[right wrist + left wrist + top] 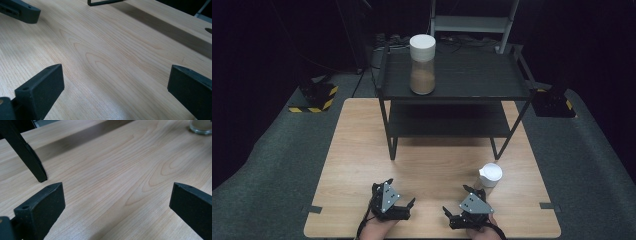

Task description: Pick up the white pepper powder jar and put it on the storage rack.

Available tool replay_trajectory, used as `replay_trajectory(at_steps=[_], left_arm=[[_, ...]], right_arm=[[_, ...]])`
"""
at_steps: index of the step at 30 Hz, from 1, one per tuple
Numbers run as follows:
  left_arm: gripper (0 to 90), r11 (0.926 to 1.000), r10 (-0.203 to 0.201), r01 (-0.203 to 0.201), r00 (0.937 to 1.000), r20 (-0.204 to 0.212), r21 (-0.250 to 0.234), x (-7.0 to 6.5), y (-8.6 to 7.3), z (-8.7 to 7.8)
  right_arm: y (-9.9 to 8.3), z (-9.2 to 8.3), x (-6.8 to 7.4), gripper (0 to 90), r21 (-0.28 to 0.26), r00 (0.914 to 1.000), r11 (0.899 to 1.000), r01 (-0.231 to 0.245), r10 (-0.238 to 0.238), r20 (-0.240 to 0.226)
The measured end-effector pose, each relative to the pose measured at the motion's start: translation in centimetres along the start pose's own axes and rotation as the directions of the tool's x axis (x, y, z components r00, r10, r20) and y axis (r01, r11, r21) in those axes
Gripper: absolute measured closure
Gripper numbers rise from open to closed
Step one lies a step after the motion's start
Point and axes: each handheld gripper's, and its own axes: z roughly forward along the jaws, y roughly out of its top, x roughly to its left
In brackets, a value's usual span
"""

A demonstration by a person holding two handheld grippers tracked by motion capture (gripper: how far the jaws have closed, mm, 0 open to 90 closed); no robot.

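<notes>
The small white-lidded jar [490, 174] stands upright just ahead of the right gripper [458, 204], nearer than the left gripper [400, 192]; both are spread empty.

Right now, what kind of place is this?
Probably a lab or recording rig, not a home: a bare wooden table in a dark room, cables behind a black shelf, and yellow-black hazard-striped bases on the floor.

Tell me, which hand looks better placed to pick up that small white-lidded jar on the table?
The right. The right tool sits just beside the small jar, open and empty. The left tool, also open, lies farther across the wooden table, so it would likely need a longer reach.
</notes>
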Motion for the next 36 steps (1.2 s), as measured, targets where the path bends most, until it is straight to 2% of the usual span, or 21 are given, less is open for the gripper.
replay_trajectory(at_steps=[4,7,15,19,24,26,31,36], left_arm=[[0.7,0.9997,0.015,-0.015,0.9999,0.003,0.020,0.0,0.3,0.0],[0.7,0.9993,0.024,-0.024,0.9997,-0.001,0.029,-0.2,0.4,0.0],[0.7,0.9964,0.067,-0.067,0.9977,-0.002,0.051,-0.6,0.7,0.1],[0.7,0.9965,0.067,-0.067,0.9977,-0.002,0.050,-0.6,0.7,0.1],[0.7,0.9968,0.065,-0.065,0.9979,-0.002,0.047,-0.6,0.7,0.1],[0.7,0.9970,0.059,-0.059,0.9982,-0.004,0.050,-0.6,0.7,0.1],[0.7,0.9971,0.060,-0.060,0.9982,-0.002,0.047,-0.6,0.7,0.1],[0.7,0.9973,0.058,-0.058,0.9983,-0.003,0.046,-0.6,0.6,0.1]], right_arm=[[0.3,0.2,0.0,0.0,0.018,0.9998,1.000,0.014,-0.014,-0.010],[0.2,0.1,-0.1,0.0,0.011,0.9995,1.000,0.024,-0.024,-0.018],[-0.2,-0.1,-0.6,0.0,-0.013,0.9994,1.000,0.005,-0.005,-0.033],[-0.4,-0.1,-0.7,0.0,-0.020,0.9994,1.000,-0.014,0.013,-0.032],[-0.6,-0.3,-0.7,0.0,-0.050,0.9996,0.999,-0.013,0.012,-0.027],[-0.9,-0.4,-0.7,0.0,-0.085,0.9995,0.996,-0.019,0.017,-0.027],[-1.0,-0.9,-0.6,0.0,-0.133,0.9993,0.991,-0.032,0.029,-0.025],[-0.8,-1.5,-0.3,0.0,-0.162,0.9997,0.987,-0.020,0.018,-0.017]])
